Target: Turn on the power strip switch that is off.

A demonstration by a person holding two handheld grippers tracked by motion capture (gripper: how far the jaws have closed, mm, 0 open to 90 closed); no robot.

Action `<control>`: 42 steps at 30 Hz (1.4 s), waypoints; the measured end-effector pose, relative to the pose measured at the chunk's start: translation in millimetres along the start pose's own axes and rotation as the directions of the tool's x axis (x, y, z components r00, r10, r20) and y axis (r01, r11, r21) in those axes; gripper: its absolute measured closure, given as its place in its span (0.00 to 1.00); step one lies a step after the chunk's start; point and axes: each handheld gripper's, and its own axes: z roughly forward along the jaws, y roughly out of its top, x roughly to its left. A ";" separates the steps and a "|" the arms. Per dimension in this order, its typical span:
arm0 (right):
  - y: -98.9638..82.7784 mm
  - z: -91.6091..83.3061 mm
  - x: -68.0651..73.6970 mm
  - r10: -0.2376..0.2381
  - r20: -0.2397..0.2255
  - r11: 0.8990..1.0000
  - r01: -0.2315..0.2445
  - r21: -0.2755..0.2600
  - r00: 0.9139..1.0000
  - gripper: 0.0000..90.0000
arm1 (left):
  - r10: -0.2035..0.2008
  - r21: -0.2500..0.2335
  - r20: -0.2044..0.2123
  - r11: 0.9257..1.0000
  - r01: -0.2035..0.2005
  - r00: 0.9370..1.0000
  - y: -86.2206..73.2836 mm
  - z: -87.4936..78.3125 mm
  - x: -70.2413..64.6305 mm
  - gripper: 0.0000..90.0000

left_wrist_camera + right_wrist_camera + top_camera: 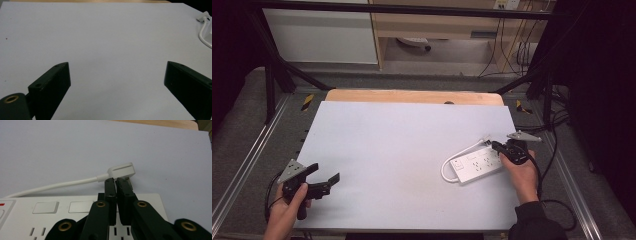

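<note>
My left claw (323, 179) hovers with jaws apart near the desk's (402, 150) near-left corner, while by the right edge my right claw (116, 181), jaws together, meets the white plug (121, 171) just beyond the power strip (477, 164).

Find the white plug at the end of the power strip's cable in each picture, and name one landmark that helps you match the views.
High view: the white plug lies right of centre, just beyond the power strip, at the right gripper.
Left gripper view: the plug sits at the upper right edge.
Right gripper view: the plug is at centre, just above the tips of the shut gripper.
Shared landmark: the white cable curving from the plug.
</note>
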 end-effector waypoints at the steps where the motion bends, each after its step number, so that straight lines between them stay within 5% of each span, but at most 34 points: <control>1: -0.3 0.4 0.3 0.000 0.001 1.000 0.000 0.002 1.000 0.98 | 0.000 0.000 0.000 1.000 0.000 1.000 0.0 -0.1 0.0 0.08; 42: -6.7 8.4 5.8 -0.016 -0.007 0.999 0.016 0.032 1.000 0.99 | 0.001 -0.001 0.007 1.000 -0.001 1.000 0.1 -0.2 -0.5 0.08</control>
